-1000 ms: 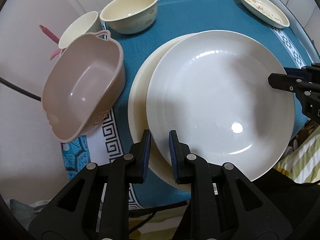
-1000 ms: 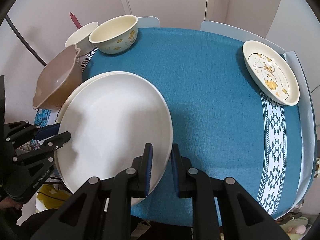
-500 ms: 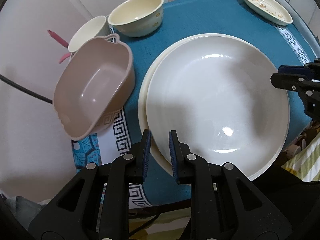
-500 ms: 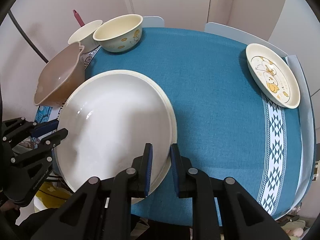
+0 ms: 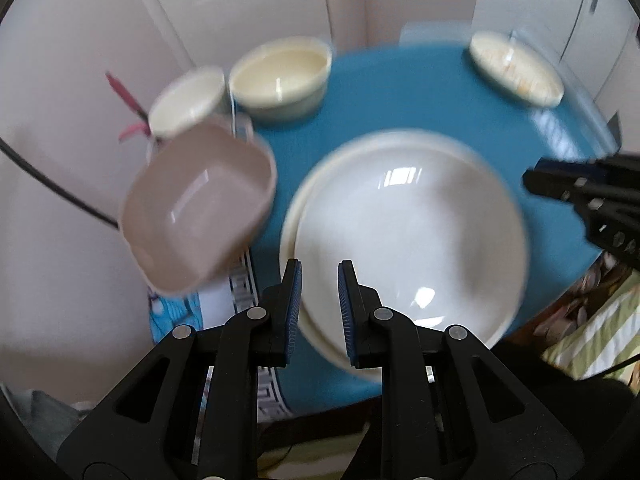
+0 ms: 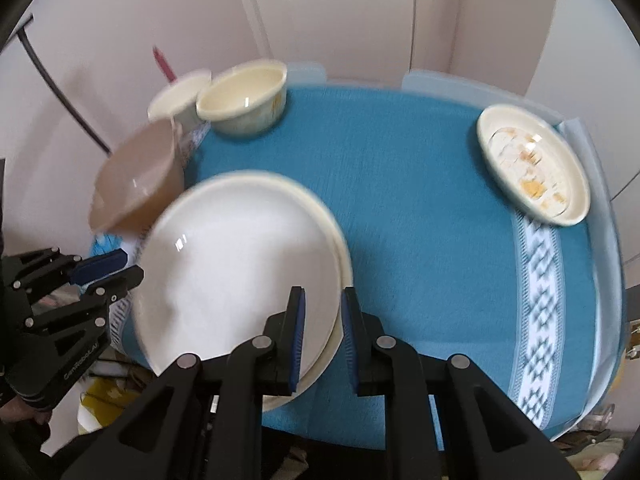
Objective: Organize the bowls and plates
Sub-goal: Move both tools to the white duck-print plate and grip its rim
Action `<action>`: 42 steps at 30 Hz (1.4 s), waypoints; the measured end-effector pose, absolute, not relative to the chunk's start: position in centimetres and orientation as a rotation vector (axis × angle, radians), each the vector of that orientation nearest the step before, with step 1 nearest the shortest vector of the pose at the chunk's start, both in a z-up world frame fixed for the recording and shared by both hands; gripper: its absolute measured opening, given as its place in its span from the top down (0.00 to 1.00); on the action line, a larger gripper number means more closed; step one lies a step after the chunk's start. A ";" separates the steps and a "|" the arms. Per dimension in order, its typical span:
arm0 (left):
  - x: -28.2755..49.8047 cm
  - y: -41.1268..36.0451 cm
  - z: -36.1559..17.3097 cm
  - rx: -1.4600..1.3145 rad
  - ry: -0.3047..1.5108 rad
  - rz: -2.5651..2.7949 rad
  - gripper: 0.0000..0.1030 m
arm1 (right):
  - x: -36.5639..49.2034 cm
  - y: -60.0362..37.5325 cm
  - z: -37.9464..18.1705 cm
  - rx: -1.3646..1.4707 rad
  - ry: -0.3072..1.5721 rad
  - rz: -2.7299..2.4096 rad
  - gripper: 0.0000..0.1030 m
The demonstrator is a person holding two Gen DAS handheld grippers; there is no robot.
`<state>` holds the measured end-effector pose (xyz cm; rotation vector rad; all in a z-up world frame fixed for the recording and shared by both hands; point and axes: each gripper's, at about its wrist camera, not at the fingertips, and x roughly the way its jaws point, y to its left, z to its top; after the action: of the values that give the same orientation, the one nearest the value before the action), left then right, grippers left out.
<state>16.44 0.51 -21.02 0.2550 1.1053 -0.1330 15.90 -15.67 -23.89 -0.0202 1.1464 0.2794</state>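
Now the white plate (image 5: 408, 240) lies on the cream plate (image 6: 345, 268), near the front edge of the desk (image 5: 400, 100). The left jaws are opening a little, with the plate's rim between them. The right jaws are nearly shut and look to be pinching the rim on the other side. I think the step is letting go. Open both sides slowly, then lift straight up, so the top plate does not slide off
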 end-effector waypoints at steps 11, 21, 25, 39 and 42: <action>19.4 -3.4 -13.3 0.203 0.842 -0.342 0.00 | 13.9 -22.8 -16.9 0.150 0.946 0.175 0.01; 26.9 -11.6 -12.5 0.155 0.895 -0.580 0.00 | 15.4 -33.5 -11.7 0.155 0.864 -0.036 0.01; 31.0 -15.6 -15.0 0.124 0.963 -0.634 0.00 | 17.9 -36.7 -13.1 0.158 0.847 -0.045 0.01; 41.4 -23.9 -28.0 0.140 1.215 -0.549 0.37 | 25.1 -43.7 -27.1 0.532 1.003 0.081 0.31; 42.3 -24.5 -29.5 0.147 1.235 -0.551 0.53 | 26.1 -44.1 -28.6 0.584 1.011 0.068 0.45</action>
<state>42.35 -24.47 -29.46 0.1469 1.2354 -0.5505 26.06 -44.11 -28.64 0.5839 1.0113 0.0683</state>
